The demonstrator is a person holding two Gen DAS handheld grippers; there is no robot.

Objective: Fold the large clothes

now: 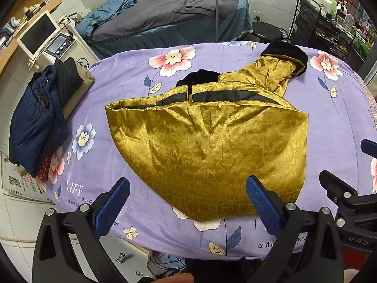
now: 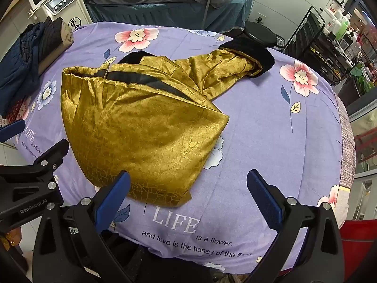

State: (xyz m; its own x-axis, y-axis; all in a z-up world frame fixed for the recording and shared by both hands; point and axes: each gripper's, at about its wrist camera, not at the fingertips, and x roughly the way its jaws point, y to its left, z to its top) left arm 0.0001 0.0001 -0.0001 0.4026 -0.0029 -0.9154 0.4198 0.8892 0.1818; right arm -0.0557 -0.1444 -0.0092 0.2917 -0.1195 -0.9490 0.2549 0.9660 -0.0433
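The gold coat (image 1: 207,146) lies in the middle of the counter (image 1: 334,122) – puffy, soft and shiny, so likely slippery. Its sleeve (image 2: 226,66) sticks out toward 1 o'clock – a good spot to pinch. Left gripper (image 1: 187,202) and right gripper (image 2: 188,197) jaws are wide, holding nothing.

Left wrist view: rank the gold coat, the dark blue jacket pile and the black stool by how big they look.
1. gold coat
2. dark blue jacket pile
3. black stool, though it stands farther back, so its true size is unsure.

beauty salon room, treatment bed (image 1: 165,21), screened machine (image 1: 38,33), product trolley (image 1: 329,23)
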